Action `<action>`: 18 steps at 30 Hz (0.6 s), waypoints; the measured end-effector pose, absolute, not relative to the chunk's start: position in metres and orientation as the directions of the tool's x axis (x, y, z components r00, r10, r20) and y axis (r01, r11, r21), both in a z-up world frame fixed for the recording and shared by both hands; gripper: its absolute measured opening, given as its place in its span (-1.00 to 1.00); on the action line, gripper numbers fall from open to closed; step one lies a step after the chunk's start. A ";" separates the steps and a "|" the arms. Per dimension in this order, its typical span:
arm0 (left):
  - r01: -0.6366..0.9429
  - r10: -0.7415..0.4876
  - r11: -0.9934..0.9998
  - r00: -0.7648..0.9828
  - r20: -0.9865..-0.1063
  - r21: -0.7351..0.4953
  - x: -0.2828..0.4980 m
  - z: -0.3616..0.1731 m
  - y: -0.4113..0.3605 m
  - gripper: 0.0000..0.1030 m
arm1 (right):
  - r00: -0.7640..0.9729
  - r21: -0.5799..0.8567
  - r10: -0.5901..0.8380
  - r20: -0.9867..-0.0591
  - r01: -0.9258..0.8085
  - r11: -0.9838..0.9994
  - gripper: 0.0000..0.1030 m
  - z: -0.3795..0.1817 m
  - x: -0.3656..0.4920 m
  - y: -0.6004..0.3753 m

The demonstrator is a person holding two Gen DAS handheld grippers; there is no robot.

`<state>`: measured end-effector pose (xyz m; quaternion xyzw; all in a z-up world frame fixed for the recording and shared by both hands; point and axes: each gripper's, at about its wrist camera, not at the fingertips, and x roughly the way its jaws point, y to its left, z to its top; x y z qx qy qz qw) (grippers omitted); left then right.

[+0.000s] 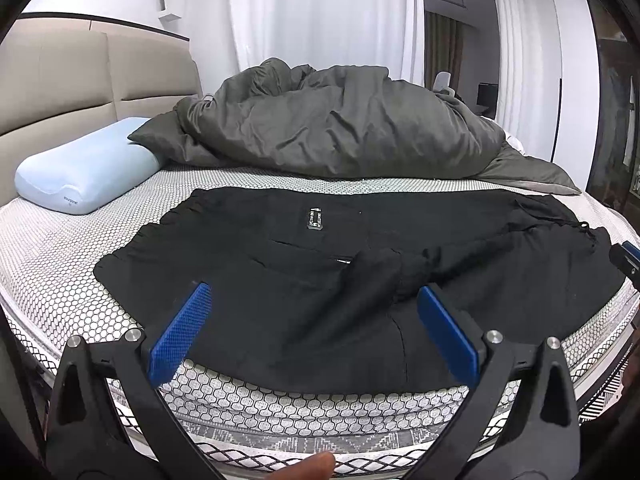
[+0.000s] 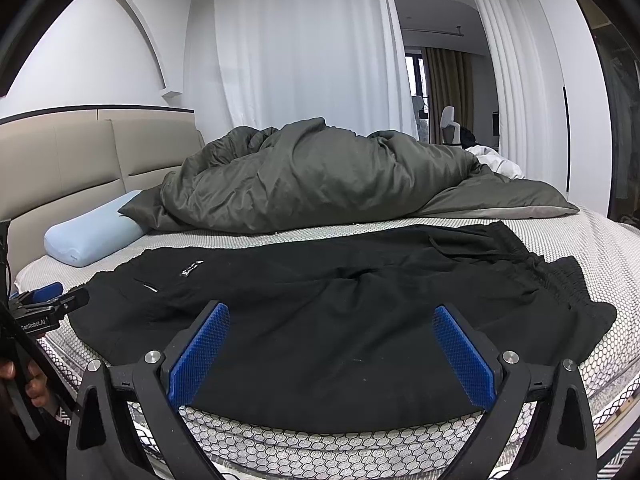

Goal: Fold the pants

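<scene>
Black pants lie spread across the near part of the mattress, with a small label facing up and the elastic waistband bunched at the right. My left gripper hovers open over the pants' near edge, nothing between its blue pads. In the right wrist view the same pants fill the foreground. My right gripper is open just above their near hem, holding nothing. The left gripper shows at that view's far left, and the right gripper's tip peeks in at the left view's right edge.
A crumpled dark grey duvet is heaped across the far half of the bed. A light blue pillow rests against the beige padded headboard. White curtains hang behind. A hand holds the left gripper's handle.
</scene>
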<state>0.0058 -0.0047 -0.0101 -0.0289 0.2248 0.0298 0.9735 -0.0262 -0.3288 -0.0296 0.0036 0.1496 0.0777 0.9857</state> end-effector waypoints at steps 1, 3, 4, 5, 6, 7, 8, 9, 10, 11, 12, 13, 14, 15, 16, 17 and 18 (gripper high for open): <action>-0.071 0.046 0.997 0.897 -0.440 -0.041 0.006 -0.010 -0.005 0.99 | 0.943 0.029 0.153 -0.295 -0.151 0.988 1.00 -0.030 -0.026 -0.329; -0.072 0.047 0.997 0.897 -0.439 -0.041 0.006 -0.011 -0.005 0.99 | 0.944 0.026 0.146 -0.295 -0.145 0.989 1.00 -0.030 -0.026 -0.330; -0.074 0.048 0.996 0.898 -0.438 -0.042 0.007 -0.010 -0.005 0.99 | 0.944 0.027 0.146 -0.295 -0.145 0.989 1.00 -0.030 -0.025 -0.331; -0.074 0.048 0.996 0.897 -0.439 -0.044 0.007 -0.010 -0.005 0.99 | 0.944 0.028 0.144 -0.296 -0.142 0.989 1.00 -0.030 -0.025 -0.331; -0.074 0.047 0.996 0.897 -0.440 -0.045 0.007 -0.010 -0.005 0.99 | 0.944 0.029 0.144 -0.297 -0.142 0.989 1.00 -0.030 -0.025 -0.331; -0.073 0.045 0.996 0.897 -0.440 -0.045 0.006 -0.010 -0.005 0.99 | 0.943 0.032 0.146 -0.299 -0.143 0.989 1.00 -0.030 -0.025 -0.332; -0.073 0.047 0.996 0.897 -0.439 -0.043 0.006 -0.011 -0.006 0.99 | 0.943 0.032 0.146 -0.298 -0.143 0.989 1.00 -0.029 -0.025 -0.332; -0.075 0.050 0.996 0.897 -0.438 -0.040 0.006 -0.011 -0.006 0.99 | 0.944 0.028 0.143 -0.297 -0.141 0.990 1.00 -0.029 -0.025 -0.331; -0.075 0.051 0.996 0.898 -0.437 -0.040 0.006 -0.011 -0.006 0.99 | 0.944 0.028 0.143 -0.299 -0.141 0.990 1.00 -0.029 -0.024 -0.331; -0.075 0.050 0.996 0.898 -0.438 -0.041 0.006 -0.011 -0.006 0.99 | 0.943 0.027 0.142 -0.300 -0.140 0.990 1.00 -0.029 -0.024 -0.331; -0.076 0.050 0.996 0.898 -0.438 -0.043 0.006 -0.012 -0.004 0.99 | 0.943 0.027 0.143 -0.301 -0.141 0.990 1.00 -0.029 -0.024 -0.332; -0.077 0.051 0.996 0.898 -0.438 -0.042 0.005 -0.012 -0.005 0.99 | 0.943 0.028 0.142 -0.301 -0.141 0.990 1.00 -0.029 -0.024 -0.331; -0.076 0.051 0.996 0.897 -0.438 -0.040 0.006 -0.012 -0.005 0.99 | 0.943 0.027 0.142 -0.300 -0.140 0.990 1.00 -0.029 -0.024 -0.331; -0.076 0.051 0.996 0.897 -0.439 -0.040 0.005 -0.011 -0.005 0.99 | 0.943 0.026 0.142 -0.301 -0.140 0.990 1.00 -0.029 -0.024 -0.331; -0.076 0.050 0.996 0.897 -0.438 -0.041 0.005 -0.011 -0.005 0.99 | 0.943 0.025 0.141 -0.302 -0.140 0.990 1.00 -0.029 -0.024 -0.331; -0.076 0.050 0.996 0.898 -0.438 -0.041 0.006 -0.011 -0.004 0.99 | 0.943 0.025 0.140 -0.303 -0.139 0.990 1.00 -0.029 -0.023 -0.332; -0.076 0.051 0.996 0.898 -0.438 -0.040 0.006 -0.011 -0.004 0.99 | 0.943 0.026 0.141 -0.302 -0.140 0.990 1.00 -0.029 -0.023 -0.331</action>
